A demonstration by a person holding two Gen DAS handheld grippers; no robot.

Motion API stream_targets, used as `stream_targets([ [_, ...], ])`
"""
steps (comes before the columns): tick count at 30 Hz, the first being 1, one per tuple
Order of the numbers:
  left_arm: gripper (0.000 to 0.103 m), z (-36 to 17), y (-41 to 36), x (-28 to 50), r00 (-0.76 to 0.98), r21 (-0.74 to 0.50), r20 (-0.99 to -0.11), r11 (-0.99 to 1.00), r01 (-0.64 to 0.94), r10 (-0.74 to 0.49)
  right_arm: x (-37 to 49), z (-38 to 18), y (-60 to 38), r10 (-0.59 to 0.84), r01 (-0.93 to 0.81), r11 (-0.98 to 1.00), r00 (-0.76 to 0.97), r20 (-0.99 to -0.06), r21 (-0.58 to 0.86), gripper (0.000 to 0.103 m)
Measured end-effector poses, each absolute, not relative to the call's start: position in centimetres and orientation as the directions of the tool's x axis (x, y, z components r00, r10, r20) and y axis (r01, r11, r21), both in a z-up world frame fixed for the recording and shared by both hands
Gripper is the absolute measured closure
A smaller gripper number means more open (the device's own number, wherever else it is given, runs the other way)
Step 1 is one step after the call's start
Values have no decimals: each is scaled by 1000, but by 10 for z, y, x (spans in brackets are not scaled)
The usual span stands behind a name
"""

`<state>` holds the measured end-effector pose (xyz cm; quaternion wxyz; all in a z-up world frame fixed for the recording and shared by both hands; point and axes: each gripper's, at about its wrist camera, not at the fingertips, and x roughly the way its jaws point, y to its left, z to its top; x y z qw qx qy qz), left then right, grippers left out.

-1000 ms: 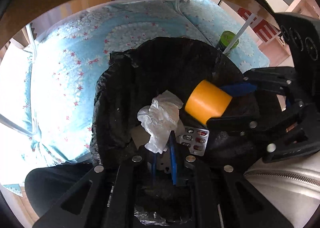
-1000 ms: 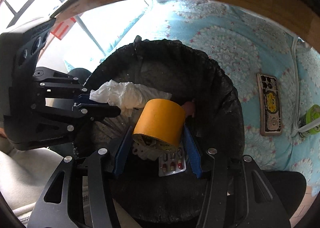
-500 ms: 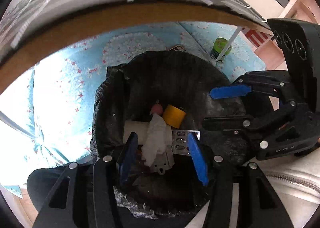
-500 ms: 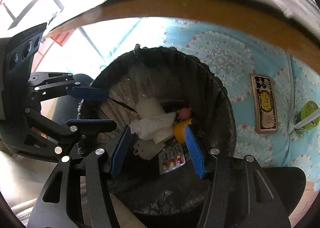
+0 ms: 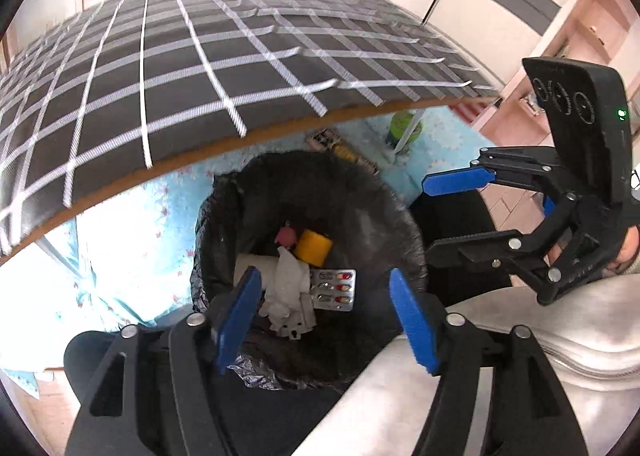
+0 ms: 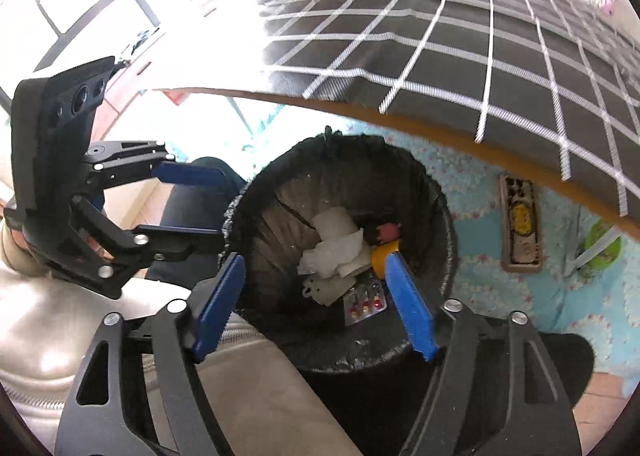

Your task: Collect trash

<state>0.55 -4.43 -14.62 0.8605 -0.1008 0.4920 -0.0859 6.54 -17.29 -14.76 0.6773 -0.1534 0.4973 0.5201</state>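
Below the table edge, a round bin (image 5: 224,215) lined with a crinkled black plastic bag stands on a pale blue flowered mat (image 5: 132,252). Inside it the trash lies in a loose heap: a crumpled white tissue (image 5: 290,280), a smooth yellow roll of tape (image 5: 314,248), a flat silver blister pack (image 5: 335,289) with rows of red and yellow capsules, a small pink lump (image 5: 286,236), a pale cardboard tube (image 5: 250,264) and a whitish plastic piece (image 5: 294,330).

Above the bin hangs the left gripper (image 5: 326,320), its jaws opening, the flat blue fingers (image 5: 236,320) set wide with nothing between them. Beside it the right gripper (image 6: 314,306) also points down at the bin, its jaws opening, and its blue fingers (image 6: 410,308) grip nothing; the tissue (image 6: 334,252), tape (image 6: 380,254) and blister pack (image 6: 366,304) sit well below them at the bottom of the bin (image 6: 436,215).

A table top (image 5: 200,67) covered by a dark cloth with a white woven grid arches over the scene, its brown wooden edge showing. On the mat (image 6: 472,215) lies a flat rectangular phone (image 6: 520,223) in a patterned case, and near it stands a green cup (image 6: 604,246) beside a thin white leg. Silvery padded fabric with a zip (image 5: 540,332) fills the lower corner.
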Motion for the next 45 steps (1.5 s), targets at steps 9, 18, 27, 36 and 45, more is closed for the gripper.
stream_targets([
  [9, 23, -105, -48, -8, 531, -250, -813, 967, 52, -239, 58, -118, -185, 530, -885, 383, -23, -847, 263, 20],
  [18, 20, -93, -58, -14, 535, -213, -817, 975, 69, -217, 41, -96, -187, 546, -918, 318, -28, -837, 238, 13],
  [27, 20, -90, -60, -15, 544, -213, -810, 974, 73, -218, 38, -94, -185, 542, -921, 315, -25, -840, 230, 13],
  [36, 20, -90, -60, -16, 543, -216, -810, 973, 79, -224, 38, -95, -184, 539, -921, 314, -26, -842, 230, 13],
  [45, 20, -89, -61, -16, 544, -229, -805, 970, 88, -239, 39, -94, -184, 540, -921, 315, -24, -841, 228, 13],
])
